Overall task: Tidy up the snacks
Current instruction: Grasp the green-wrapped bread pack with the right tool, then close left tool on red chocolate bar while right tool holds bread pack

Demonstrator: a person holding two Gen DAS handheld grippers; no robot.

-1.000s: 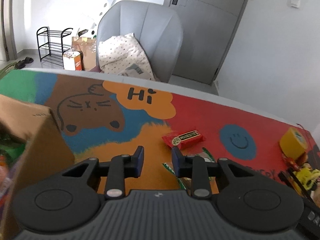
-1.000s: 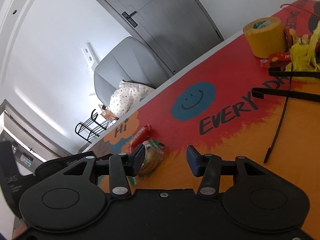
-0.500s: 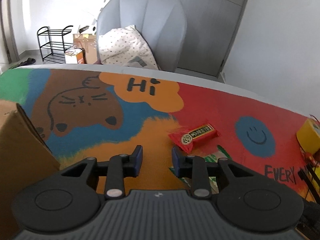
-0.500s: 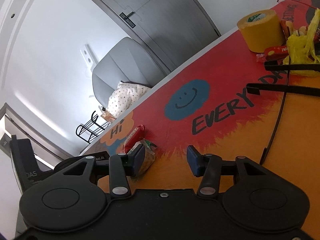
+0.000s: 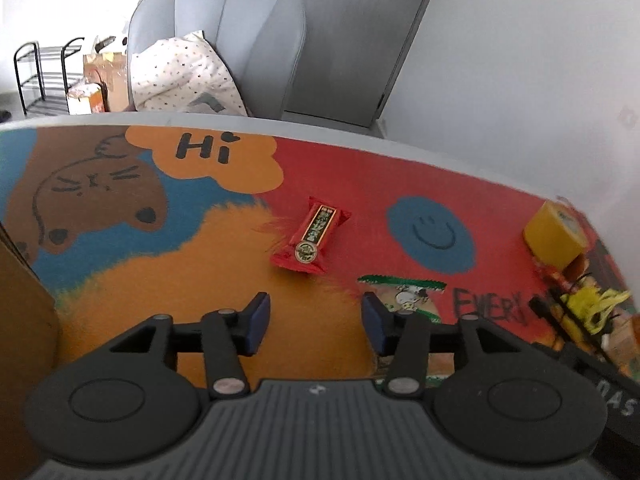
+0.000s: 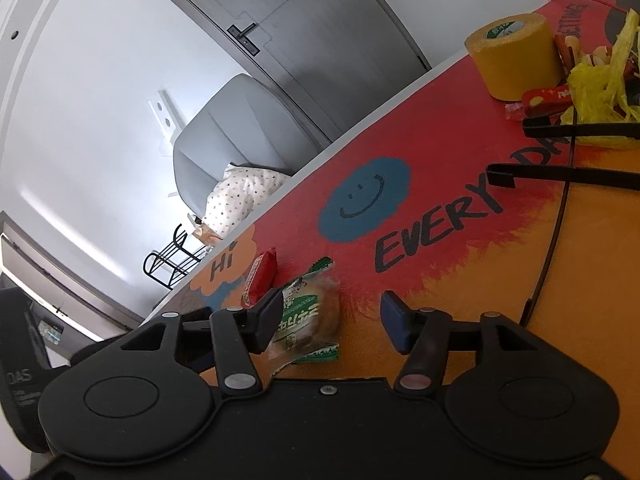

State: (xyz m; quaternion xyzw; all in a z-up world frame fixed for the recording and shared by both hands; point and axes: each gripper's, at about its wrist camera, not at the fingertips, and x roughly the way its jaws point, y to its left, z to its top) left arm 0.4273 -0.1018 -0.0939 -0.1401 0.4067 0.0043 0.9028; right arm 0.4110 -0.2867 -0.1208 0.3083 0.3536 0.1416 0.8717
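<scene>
The table (image 5: 400, 152) has a box (image 5: 20, 300) at its left edge, and a red bar (image 5: 310, 236) and a green pack (image 6: 306, 316) lie mid-table. The left gripper (image 5: 312, 316) and right gripper (image 6: 328, 322) both have wide, empty fingers. I think a pick-up is starting: next, the left one should drop around the bar and squeeze.

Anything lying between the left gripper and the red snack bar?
No. In the left wrist view, only bare orange mat separates the open left gripper from the red snack bar.
</scene>
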